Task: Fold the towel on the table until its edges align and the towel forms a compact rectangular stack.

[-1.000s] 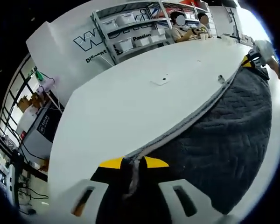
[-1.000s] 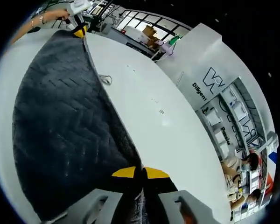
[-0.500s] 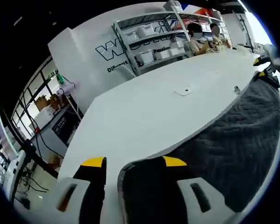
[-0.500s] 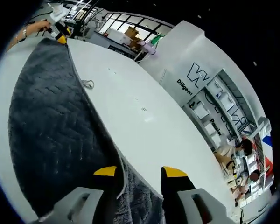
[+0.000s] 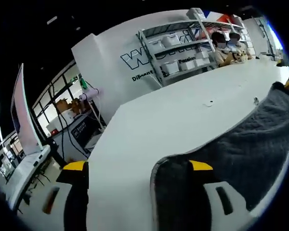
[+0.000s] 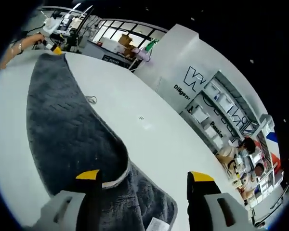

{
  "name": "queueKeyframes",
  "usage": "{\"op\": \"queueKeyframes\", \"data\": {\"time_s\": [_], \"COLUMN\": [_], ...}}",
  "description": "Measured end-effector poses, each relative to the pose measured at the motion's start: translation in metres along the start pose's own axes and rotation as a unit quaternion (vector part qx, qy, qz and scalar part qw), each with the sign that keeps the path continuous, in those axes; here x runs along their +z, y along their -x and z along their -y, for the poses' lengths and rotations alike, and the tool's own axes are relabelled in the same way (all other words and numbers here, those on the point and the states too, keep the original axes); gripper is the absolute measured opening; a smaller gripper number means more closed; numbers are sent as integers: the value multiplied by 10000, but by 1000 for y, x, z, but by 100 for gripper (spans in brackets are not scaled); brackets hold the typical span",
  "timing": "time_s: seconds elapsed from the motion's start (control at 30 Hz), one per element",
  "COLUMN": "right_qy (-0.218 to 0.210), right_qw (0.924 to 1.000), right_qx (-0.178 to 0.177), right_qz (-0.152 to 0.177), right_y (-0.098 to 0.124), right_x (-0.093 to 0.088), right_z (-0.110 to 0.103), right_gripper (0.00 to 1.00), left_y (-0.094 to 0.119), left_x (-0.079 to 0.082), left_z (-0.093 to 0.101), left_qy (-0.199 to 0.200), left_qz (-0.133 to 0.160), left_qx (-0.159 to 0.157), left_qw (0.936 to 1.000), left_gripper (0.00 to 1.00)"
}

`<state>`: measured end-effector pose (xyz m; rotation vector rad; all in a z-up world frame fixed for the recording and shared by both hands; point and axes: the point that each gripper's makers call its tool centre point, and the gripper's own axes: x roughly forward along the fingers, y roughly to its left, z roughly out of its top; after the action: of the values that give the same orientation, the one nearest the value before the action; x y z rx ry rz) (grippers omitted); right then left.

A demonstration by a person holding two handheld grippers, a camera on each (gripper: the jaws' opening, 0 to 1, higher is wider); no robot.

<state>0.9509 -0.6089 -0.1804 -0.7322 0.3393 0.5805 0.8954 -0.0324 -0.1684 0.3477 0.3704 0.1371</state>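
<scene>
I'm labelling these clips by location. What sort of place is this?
Probably a lab or workshop office: a large white table with a grey towel, shelving of storage bins along a lettered wall, and people seated at the far end.

Large outlined dark letters are showing on the white wall panel (image 5: 116, 57) behind the metal shelving in the left gripper view: a "W" followed by letters the shelf posts are cutting off. Beneath it smaller dark words are reading "Diligent" and, between the shelves, "Passion". In the right gripper view the same white wall panel (image 6: 183, 72) is carrying the outlined "W" with "Diligent" under it. A small white label (image 6: 154, 224) on the dark grey quilted towel (image 6: 67, 134) is staying too small to read
</scene>
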Motion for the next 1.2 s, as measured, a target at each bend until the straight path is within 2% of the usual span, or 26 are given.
{"op": "queueKeyframes", "data": {"time_s": [0.07,0.13,0.2,0.23,0.3,0.5,0.63,0.73,0.8,0.83,0.9,1.2], "right_qy": [-97,-92,-237,-251,-240,-342,-305,-230,-232,-305,-356,-81], "right_qw": [9997,9983,9954,9946,9936,9920,9930,9954,9951,9940,9927,9924], "right_qx": [169,397,698,764,808,805,691,551,555,617,715,1062], "right_qz": [132,421,610,652,751,914,908,753,780,848,900,622], "right_y": [11,19,30,32,38,55,66,69,72,73,74,55], "right_x": [3,10,13,14,15,12,-2,-18,-23,-23,-25,-33], "right_z": [-10,-23,-37,-40,-44,-52,-57,-54,-54,-56,-59,-81], "right_gripper": [82,92,95,98,99,99,99,90,79,72,64,30], "left_y": [6,12,18,20,26,40,49,49,49,49,49,43], "left_x": [7,9,17,18,16,25,21,14,13,12,13,6], "left_z": [17,35,47,52,63,90,116,125,124,123,118,104], "left_qy": [188,108,5,-34,54,247,341,244,204,211,357,569], "left_qz": [156,151,438,485,405,694,679,561,532,526,529,516], "left_qx": [-375,-750,-908,-1000,-1210,-1695,-2171,-2224,-2198,-2184,-2100,-1973], "left_qw": [9990,9970,9949,9938,9918,9828,9732,9730,9739,9742,9756,9773], "left_gripper": [92,95,99,99,100,100,100,100,100,100,100,100]}}
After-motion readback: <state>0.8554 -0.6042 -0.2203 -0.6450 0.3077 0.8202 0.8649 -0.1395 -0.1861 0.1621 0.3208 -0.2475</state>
